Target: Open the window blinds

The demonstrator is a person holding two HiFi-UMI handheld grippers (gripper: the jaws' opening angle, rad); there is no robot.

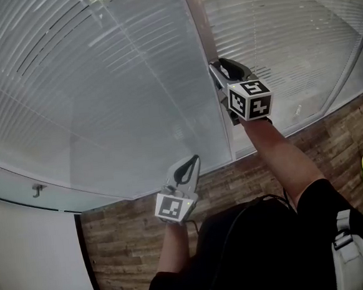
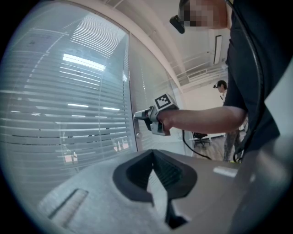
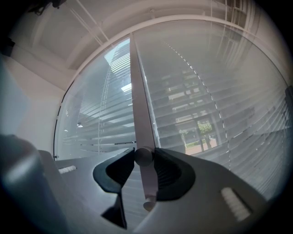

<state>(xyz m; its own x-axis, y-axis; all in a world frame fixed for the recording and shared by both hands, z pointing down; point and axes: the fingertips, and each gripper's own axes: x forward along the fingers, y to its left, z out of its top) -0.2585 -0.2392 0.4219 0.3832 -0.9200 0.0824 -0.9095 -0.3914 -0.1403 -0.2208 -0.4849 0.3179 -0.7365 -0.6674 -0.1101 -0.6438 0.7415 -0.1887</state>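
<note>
White slatted blinds (image 1: 102, 85) hang behind glass on both sides of a grey upright frame post (image 1: 201, 39). A small round knob (image 3: 143, 155) sticks out of that post. My right gripper (image 3: 143, 161) is shut on the knob, one dark pad pressing each side. The head view shows this gripper (image 1: 216, 66) raised at the post, its marker cube toward me. The left gripper view finds it (image 2: 137, 115) against the post as well. My left gripper (image 1: 194, 160) hangs lower, away from the glass. It is shut, its tips meet, and nothing is between them (image 2: 153, 153).
A second small round knob (image 3: 149, 204) sits lower on the post. Wood-pattern floor (image 1: 132, 239) runs along the window's foot. A white wall with a hook (image 1: 38, 190) stands at the left. Another person (image 2: 221, 87) and an office chair (image 2: 200, 137) are far behind.
</note>
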